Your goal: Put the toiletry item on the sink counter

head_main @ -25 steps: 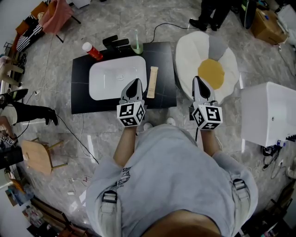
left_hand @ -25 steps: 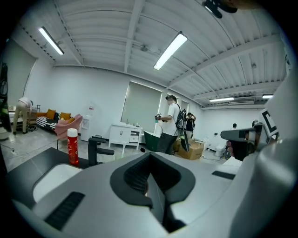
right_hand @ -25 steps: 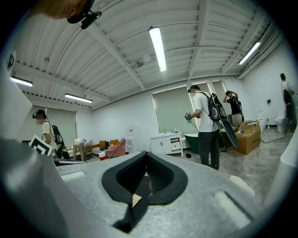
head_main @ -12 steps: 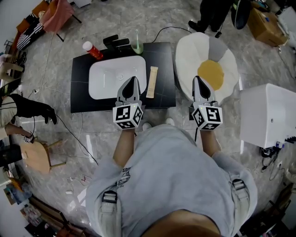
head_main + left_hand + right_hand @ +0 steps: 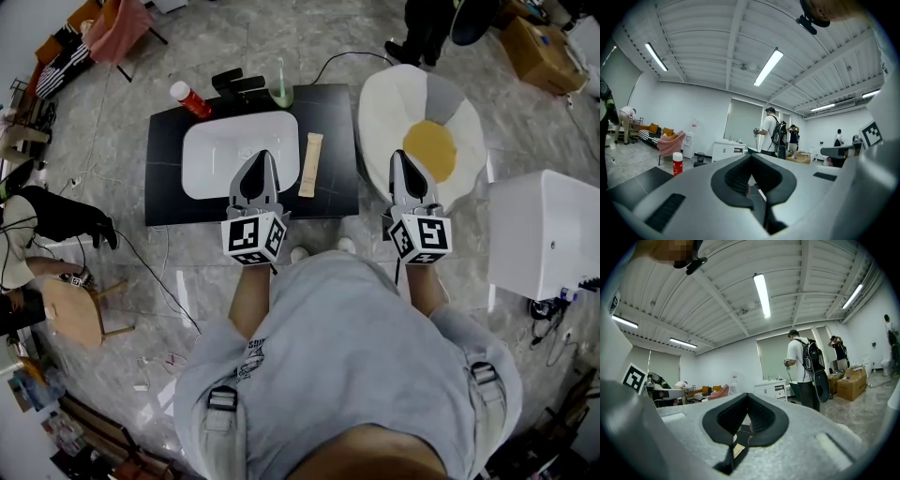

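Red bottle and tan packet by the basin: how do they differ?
The red bottle stands upright; the tan packet lies flat. The bottle is round, white-capped; the packet long and plain. The bottle is back left of the basin, the packet right of it. Neither is held.

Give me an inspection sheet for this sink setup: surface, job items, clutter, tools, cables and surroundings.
Surface: black sink counter with a white rounded basin, on a grey marble floor.
Job's things: tan flat oblong pack lying on the counter right of the basin; neither tool holds it.
Clutter: red bottle with white cap, black tap and green cup with a toothbrush by the far edge.
Grippers: left tool shut, empty, above the basin's near side; right tool shut, empty, off the counter's right side.
Cables: black cable on the floor behind the counter.
Surroundings: white-and-yellow egg-shaped cushion, white cabinet, wooden stool, people nearby.
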`<move>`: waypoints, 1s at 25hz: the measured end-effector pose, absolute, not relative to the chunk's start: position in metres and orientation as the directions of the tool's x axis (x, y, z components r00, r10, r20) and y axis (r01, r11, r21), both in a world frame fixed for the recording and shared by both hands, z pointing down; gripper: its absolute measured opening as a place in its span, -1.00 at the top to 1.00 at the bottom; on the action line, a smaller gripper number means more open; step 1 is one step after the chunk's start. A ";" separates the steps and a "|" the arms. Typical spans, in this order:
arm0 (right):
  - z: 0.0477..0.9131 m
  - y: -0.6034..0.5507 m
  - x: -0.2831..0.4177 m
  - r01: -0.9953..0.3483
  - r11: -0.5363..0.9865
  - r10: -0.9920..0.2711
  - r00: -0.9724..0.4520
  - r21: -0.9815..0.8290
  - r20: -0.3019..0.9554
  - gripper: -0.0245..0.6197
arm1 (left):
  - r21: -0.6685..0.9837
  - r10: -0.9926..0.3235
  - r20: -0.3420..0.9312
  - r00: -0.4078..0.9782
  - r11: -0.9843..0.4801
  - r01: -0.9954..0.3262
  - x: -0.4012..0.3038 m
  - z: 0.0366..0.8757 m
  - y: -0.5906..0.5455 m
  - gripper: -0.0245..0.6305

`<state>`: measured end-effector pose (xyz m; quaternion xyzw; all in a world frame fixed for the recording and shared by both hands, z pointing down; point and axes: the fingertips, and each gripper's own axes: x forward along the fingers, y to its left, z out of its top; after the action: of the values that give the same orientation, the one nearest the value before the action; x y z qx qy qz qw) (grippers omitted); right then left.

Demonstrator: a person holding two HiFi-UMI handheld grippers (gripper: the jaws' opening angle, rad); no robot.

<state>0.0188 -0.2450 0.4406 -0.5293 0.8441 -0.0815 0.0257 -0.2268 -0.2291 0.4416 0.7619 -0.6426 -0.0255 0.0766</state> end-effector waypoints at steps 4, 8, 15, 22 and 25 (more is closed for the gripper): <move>0.433 -0.245 0.019 -0.897 0.413 -0.907 -0.421 -0.159 0.017 0.91 | 0.142 -0.986 0.039 0.165 -0.157 -0.977 -0.231 0.433 -0.228 0.91; 0.426 -0.243 0.023 -0.908 0.396 -0.917 -0.399 -0.133 -0.011 0.91 | 0.127 -0.986 0.028 0.162 -0.158 -0.979 -0.231 0.428 -0.227 0.91; 0.427 -0.242 0.020 -0.914 0.390 -0.920 -0.392 -0.115 -0.008 0.91 | 0.127 -0.987 0.021 0.160 -0.156 -0.979 -0.234 0.425 -0.226 0.91; 0.427 -0.243 0.019 -0.912 0.395 -0.918 -0.397 -0.109 -0.006 0.91 | 0.127 -0.987 0.022 0.162 -0.158 -0.979 -0.233 0.425 -0.226 0.91; 0.427 -0.244 0.020 -0.913 0.393 -0.919 -0.395 -0.107 -0.006 0.91 | 0.127 -0.986 0.022 0.164 -0.160 -0.979 -0.232 0.425 -0.226 0.91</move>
<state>0.0196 -0.2436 0.4269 -0.5492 0.8340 -0.0431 0.0321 -0.2324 -0.2264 0.4249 0.7609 -0.6457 -0.0326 0.0556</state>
